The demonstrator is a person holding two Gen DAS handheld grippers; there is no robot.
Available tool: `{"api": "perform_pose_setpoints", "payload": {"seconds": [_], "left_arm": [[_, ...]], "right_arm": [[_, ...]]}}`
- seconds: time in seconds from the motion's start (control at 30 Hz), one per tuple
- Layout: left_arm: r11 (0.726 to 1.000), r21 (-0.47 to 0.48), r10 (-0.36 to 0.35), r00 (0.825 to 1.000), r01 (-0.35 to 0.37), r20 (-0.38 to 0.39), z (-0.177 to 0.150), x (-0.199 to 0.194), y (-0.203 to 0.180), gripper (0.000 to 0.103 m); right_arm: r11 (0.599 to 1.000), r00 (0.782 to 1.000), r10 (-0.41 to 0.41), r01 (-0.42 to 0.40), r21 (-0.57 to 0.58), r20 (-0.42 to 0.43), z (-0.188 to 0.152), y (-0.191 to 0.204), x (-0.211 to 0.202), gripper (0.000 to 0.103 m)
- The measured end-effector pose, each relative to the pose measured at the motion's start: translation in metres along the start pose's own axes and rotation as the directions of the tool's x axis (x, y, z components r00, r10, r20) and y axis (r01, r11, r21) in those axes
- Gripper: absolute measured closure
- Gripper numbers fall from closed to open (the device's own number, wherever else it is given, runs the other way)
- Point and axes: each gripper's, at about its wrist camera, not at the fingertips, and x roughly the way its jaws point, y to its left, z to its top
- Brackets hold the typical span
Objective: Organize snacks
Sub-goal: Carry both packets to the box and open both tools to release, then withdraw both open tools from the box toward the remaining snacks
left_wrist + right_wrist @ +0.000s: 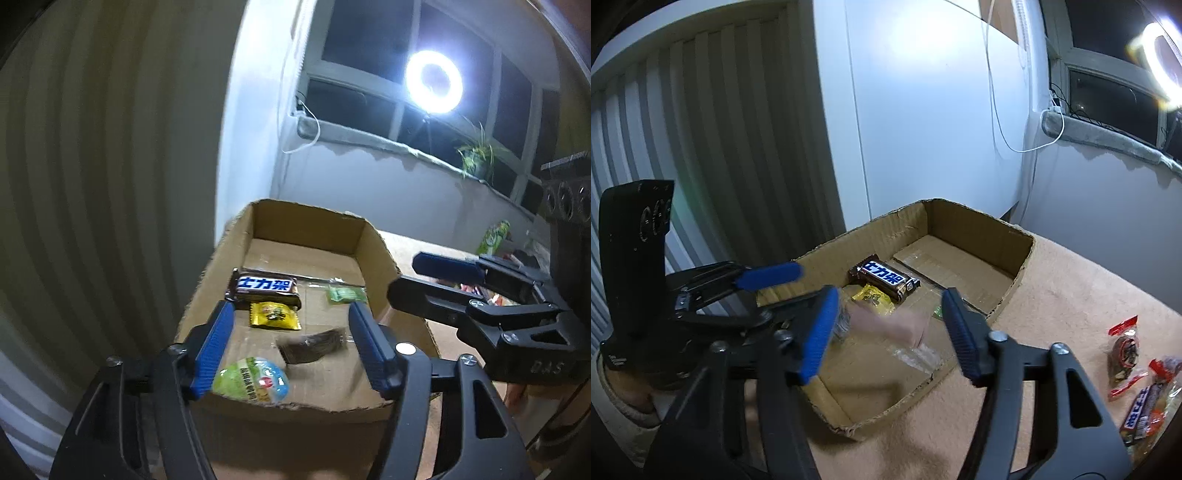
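Note:
An open cardboard box sits on a tan table. Inside lie a brown chocolate bar, a yellow candy packet, a small green packet, a round green and blue packet and a blurred brown packet in a clear wrapper. My left gripper is open and empty over the box's near edge. My right gripper is open over the box, above the blurred packet; it also shows in the left wrist view.
More snacks lie on the table to the right of the box: red wrapped packets and a blue bar. A green bag stands further back. A ribbed wall is on the left, a window sill with a plant and a ring light behind.

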Motion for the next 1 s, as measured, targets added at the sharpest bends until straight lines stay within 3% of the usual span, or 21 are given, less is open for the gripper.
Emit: {"api": "perform_pose_setpoints", "payload": {"seconds": [0.13, 0.43, 0.57, 1.0], "left_arm": [[1.000, -0.016, 0.021, 1.000, -0.021, -0.003, -0.007, -0.009, 0.006, 0.038], [0.997, -0.047, 0.057, 0.998, -0.057, 0.000, -0.006, -0.026, 0.009, 0.035], [0.997, -0.046, 0.057, 0.998, -0.057, 0.014, -0.005, -0.036, 0.002, 0.028], [0.998, 0.038, 0.042, 0.999, -0.042, 0.009, 0.001, -0.054, -0.049, 0.028]], "right_arm": [[0.999, 0.999, -0.030, 0.029, 0.042, 0.019, -0.012, -0.011, -0.008, 0.039], [0.992, 0.993, -0.099, 0.094, 0.082, 0.059, -0.038, -0.013, -0.039, 0.019], [0.992, 0.994, -0.092, 0.086, 0.092, 0.059, -0.044, -0.007, -0.051, 0.019], [0.994, 0.993, -0.098, 0.095, 0.058, 0.058, -0.070, 0.006, -0.086, 0.016]]}}
